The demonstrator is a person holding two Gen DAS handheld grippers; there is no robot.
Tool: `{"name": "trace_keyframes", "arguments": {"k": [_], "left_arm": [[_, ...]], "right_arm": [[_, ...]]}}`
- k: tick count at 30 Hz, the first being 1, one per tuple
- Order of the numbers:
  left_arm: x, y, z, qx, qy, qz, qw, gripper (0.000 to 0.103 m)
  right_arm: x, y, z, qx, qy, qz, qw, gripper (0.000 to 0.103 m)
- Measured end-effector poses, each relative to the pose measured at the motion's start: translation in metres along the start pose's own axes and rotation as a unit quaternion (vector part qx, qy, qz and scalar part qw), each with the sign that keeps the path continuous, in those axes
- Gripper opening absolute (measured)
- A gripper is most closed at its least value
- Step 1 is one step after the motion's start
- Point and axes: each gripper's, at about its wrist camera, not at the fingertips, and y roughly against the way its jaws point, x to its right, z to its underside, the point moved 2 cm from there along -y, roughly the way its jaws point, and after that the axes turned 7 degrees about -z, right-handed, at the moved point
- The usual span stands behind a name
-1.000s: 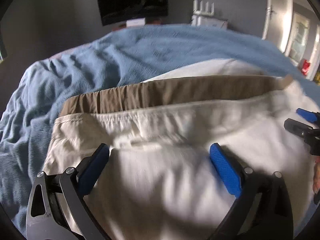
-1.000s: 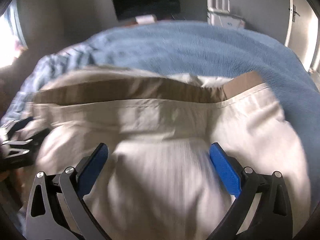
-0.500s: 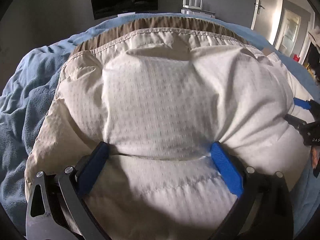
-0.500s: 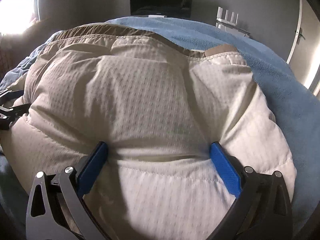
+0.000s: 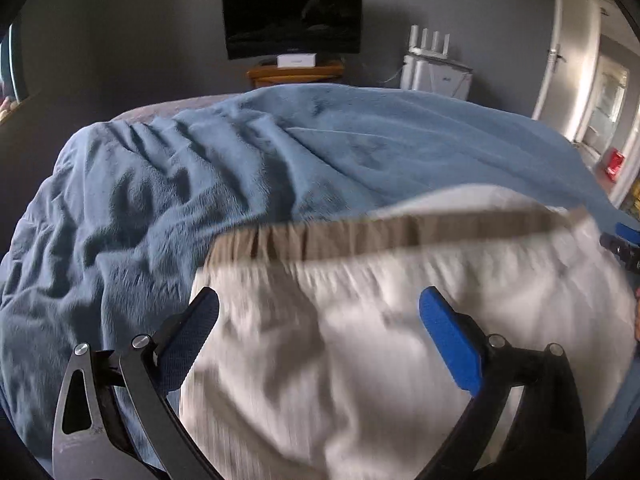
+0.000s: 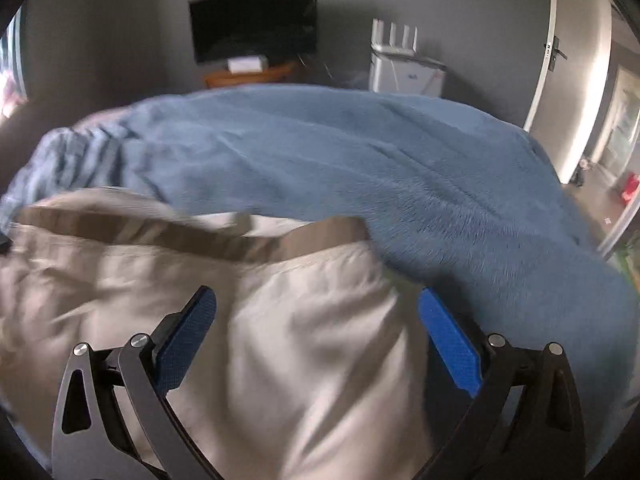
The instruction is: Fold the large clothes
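A cream padded garment [image 5: 400, 368] with a brown band [image 5: 400, 236] along its far edge lies on the blue blanket [image 5: 200, 184]. My left gripper [image 5: 316, 300] is open just above it, with the cloth spreading between the wide-apart blue fingers [image 5: 448, 336]. In the right wrist view the same garment [image 6: 304, 360] and its brown band [image 6: 192, 236] lie under my right gripper [image 6: 316, 300], which is also open over the garment's right side. The right gripper's tip [image 5: 624, 240] shows at the right edge of the left wrist view. The picture is motion-blurred.
The blue blanket [image 6: 400, 168] covers the bed beyond and beside the garment, rumpled at the left. A dark screen [image 5: 292, 16] hangs on the grey wall over a wooden stand [image 5: 296, 72]. A white appliance [image 5: 436, 72] stands beside it, and a doorway [image 5: 600, 88] opens at the right.
Half a second ago the garment bulged up and filled both views. Now it lies lower and flatter, and the blanket and wall show again beyond it. Both grippers stay open.
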Motion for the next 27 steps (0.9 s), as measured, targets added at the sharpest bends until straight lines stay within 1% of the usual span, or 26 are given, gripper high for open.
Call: {"name": "trace_keyframes", "arguments": {"k": [2,4,5,6,9,12,15,18,20,23,24,25,26,27], "left_arm": [[-0.001,-0.016,-0.008,-0.010,0.004,-0.015,0.9998,0.098],[-0.001,-0.034,-0.017,-0.018,0.010,-0.032,0.9993,0.098],[-0.002,-0.040,-0.018,-0.024,0.011,-0.039,0.9989,0.098],[-0.001,-0.050,-0.018,-0.038,0.010,-0.046,0.9982,0.098],[0.001,-0.074,-0.011,-0.069,-0.004,-0.055,0.9961,0.098],[0.003,-0.086,-0.008,-0.078,-0.019,-0.061,0.9949,0.098],[-0.002,-0.091,-0.003,-0.082,-0.012,-0.051,0.9953,0.098],[-0.003,-0.087,-0.003,-0.075,-0.011,-0.051,0.9958,0.098],[0.003,-0.078,-0.002,-0.066,-0.020,-0.065,0.9955,0.098],[0.008,-0.062,-0.001,-0.047,-0.034,-0.096,0.9937,0.098],[0.011,-0.058,-0.002,-0.042,-0.037,-0.101,0.9933,0.096],[0.013,-0.051,-0.002,-0.035,-0.041,-0.108,0.9927,0.096],[0.015,-0.046,-0.003,-0.027,-0.044,-0.114,0.9921,0.096],[0.019,-0.033,-0.003,-0.011,-0.046,-0.116,0.9921,0.096]], "right_arm": [[0.008,-0.027,-0.008,-0.028,-0.003,0.021,0.999,0.096],[0.019,-0.052,-0.013,-0.057,-0.008,0.031,0.998,0.096],[0.022,-0.059,-0.009,-0.066,-0.012,0.025,0.997,0.096],[0.026,-0.066,-0.006,-0.073,-0.019,0.017,0.997,0.096],[0.038,-0.080,0.001,-0.081,-0.055,-0.009,0.995,0.096],[0.048,-0.091,0.009,-0.083,-0.081,-0.030,0.993,0.096],[0.050,-0.093,0.014,-0.075,-0.089,-0.037,0.992,0.096],[0.048,-0.090,0.019,-0.070,-0.091,-0.037,0.993,0.096],[0.046,-0.083,0.018,-0.066,-0.083,-0.027,0.994,0.096],[0.040,-0.054,0.018,-0.045,-0.077,0.005,0.996,0.096],[0.034,-0.036,0.019,-0.023,-0.081,0.003,0.996,0.096],[0.029,-0.024,0.020,-0.006,-0.083,-0.013,0.996,0.096],[0.016,-0.003,0.023,0.019,-0.076,-0.037,0.996,0.096],[0.008,0.007,0.026,0.030,-0.068,-0.045,0.996,0.096]]}}
